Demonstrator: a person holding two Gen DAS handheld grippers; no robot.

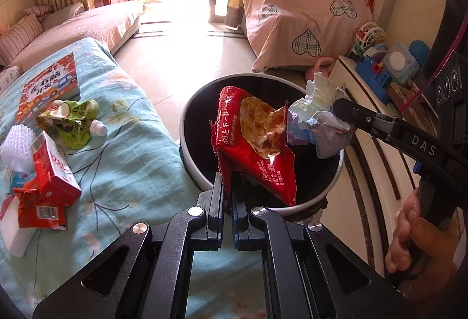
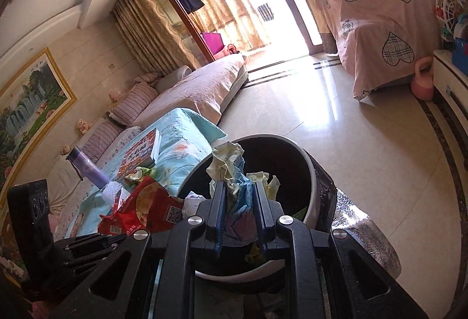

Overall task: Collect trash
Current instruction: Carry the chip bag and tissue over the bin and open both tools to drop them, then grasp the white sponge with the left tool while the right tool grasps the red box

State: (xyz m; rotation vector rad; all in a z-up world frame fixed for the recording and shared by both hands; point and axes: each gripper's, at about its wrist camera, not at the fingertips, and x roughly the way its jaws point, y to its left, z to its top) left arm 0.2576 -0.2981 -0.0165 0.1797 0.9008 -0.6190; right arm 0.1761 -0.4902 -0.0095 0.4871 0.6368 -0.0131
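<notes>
The left gripper (image 1: 227, 196) pinches the lower corner of a torn red foil snack bag (image 1: 251, 143), held at frame centre over the round black bin with a white rim (image 1: 187, 114). The right gripper (image 2: 239, 202) clamps a crumpled wad of pale printed paper (image 2: 231, 170) above the same bin. To drop cleanly, I judge each load should sit well inside the rim before the jaws part (the bag's bottom edge hangs close to the near rim). The bag's long axis runs from upper left to lower right, torn mouth facing right. More litter waits on the turquoise floral cloth (image 1: 122, 149) at left.
</notes>
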